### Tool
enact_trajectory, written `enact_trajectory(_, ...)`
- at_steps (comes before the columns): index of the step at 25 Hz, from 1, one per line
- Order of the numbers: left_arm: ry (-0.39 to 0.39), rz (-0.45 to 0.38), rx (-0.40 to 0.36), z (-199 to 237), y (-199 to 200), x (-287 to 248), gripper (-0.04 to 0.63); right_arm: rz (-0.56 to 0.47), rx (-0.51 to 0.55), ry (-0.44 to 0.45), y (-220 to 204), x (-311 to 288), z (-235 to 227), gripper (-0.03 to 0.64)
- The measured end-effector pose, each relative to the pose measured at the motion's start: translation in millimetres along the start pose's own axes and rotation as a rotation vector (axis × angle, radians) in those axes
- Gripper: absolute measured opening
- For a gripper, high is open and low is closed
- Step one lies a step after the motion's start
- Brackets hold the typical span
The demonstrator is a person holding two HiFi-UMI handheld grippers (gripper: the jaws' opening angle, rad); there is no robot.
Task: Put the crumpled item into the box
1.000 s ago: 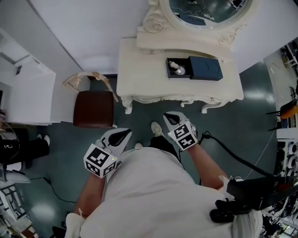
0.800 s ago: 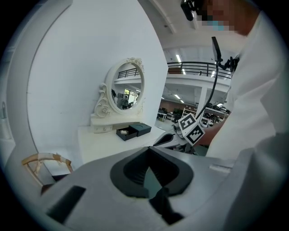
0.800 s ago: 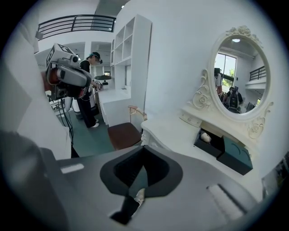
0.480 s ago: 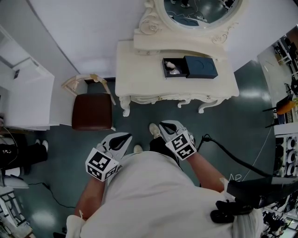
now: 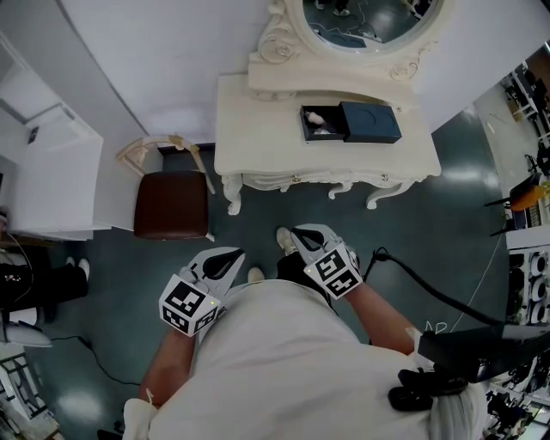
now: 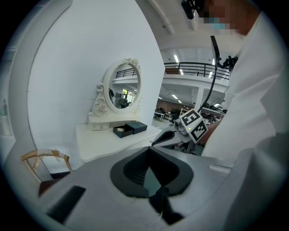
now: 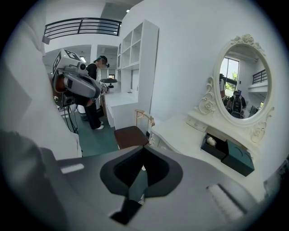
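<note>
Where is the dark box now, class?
In the head view, the dark box sits open on the white dressing table, below the oval mirror, its lid at its right.

The box is a small dark, square tray, open at the top and sitting flat on the white dressing table, near its back edge below the mirror. Its dark blue lid lies flat, touching the box's right side. The crumpled item, a small white wad, already rests inside the box, toward its rear.
</note>
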State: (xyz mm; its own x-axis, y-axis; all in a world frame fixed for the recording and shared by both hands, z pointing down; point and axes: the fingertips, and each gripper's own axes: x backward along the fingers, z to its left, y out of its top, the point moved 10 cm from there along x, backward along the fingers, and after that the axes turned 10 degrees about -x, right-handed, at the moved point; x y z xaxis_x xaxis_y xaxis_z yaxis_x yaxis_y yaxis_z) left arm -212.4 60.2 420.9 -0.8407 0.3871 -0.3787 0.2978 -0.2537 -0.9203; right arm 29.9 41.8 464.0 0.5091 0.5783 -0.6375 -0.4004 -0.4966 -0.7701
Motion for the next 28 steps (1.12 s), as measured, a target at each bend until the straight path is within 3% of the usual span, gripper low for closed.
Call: enact_trajectory(28,0.007,0.006,0.014,-13.2,-5.7,3.5,0.002,-0.022,0.033,0.021,1.3,10.1,15.0,0.000)
